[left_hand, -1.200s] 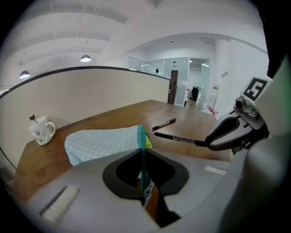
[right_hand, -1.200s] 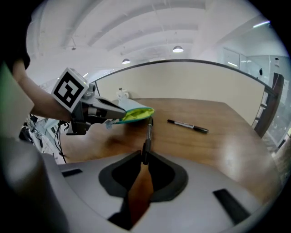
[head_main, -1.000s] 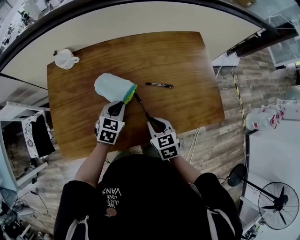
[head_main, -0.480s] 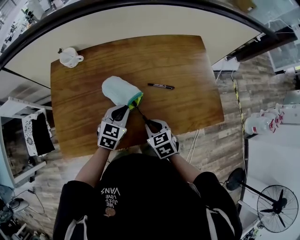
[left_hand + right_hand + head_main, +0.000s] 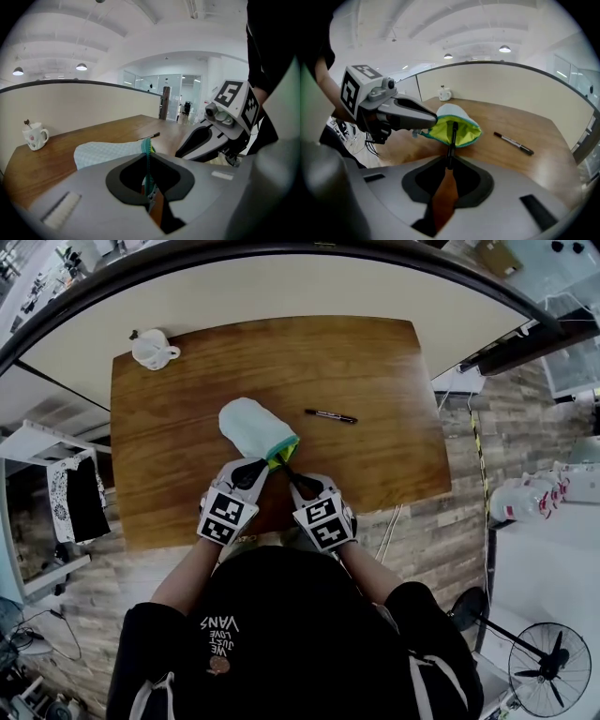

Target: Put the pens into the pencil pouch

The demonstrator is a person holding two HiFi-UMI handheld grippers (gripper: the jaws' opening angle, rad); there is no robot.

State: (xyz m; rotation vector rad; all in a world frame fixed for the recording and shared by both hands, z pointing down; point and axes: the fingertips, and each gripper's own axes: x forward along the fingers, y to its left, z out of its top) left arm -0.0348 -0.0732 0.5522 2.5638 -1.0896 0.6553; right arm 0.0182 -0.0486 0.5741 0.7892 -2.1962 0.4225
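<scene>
A pale blue pencil pouch [image 5: 251, 426] with yellow-green lining lies on the wooden table [image 5: 375, 362]. My left gripper [image 5: 269, 465] is shut on the teal zipper edge [image 5: 148, 149] of its mouth and holds it up and open. My right gripper [image 5: 292, 480] is shut on a black pen [image 5: 452, 137], whose tip sits inside the pouch's open mouth [image 5: 461, 130]. In the right gripper view the left gripper [image 5: 433, 123] pinches the pouch's near rim. A second black pen [image 5: 330, 415] lies flat on the table to the right of the pouch, also visible as the second pen [image 5: 513, 143].
A white mug [image 5: 155, 350] with a spoon stands at the table's far left corner. A curved pale wall runs behind the table. Wood-plank floor lies to the right, with a fan [image 5: 551, 669] at the lower right.
The pouch and both grippers have shifted to the right and nearer to me. The pen's tip, earlier beside the pouch's opening, is now inside it.
</scene>
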